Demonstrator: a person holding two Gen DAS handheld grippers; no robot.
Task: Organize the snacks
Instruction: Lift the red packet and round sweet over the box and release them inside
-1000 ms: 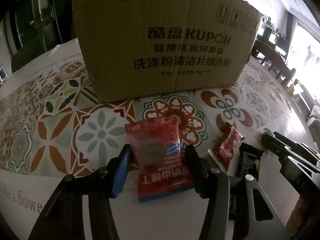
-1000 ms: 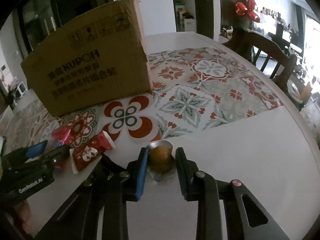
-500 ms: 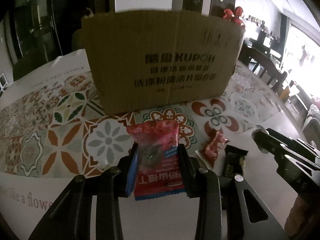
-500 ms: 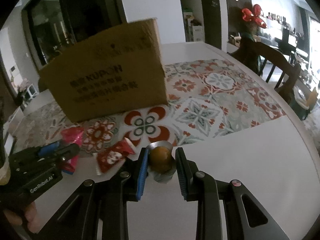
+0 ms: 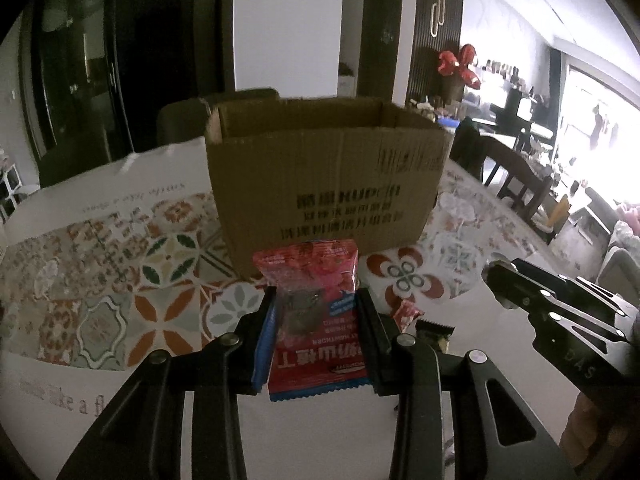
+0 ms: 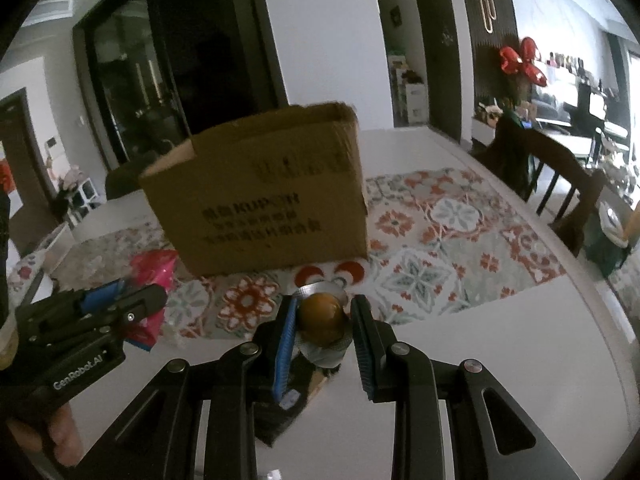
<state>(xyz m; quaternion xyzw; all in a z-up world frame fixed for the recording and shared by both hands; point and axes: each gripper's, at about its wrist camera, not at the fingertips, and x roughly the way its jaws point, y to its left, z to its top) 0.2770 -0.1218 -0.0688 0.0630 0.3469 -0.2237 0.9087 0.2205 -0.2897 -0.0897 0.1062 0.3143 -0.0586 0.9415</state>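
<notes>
Left view alone shows box (image 5: 324, 184) interior – right view, its side.

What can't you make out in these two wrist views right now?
- Inside of the cardboard box: hidden by its front wall in both views.
- Print on the box: blurred in both.
- Dark snack: left wrist view, mostly behind the left tool.
- Round snack wrapper: no print readable, right wrist view.
</notes>
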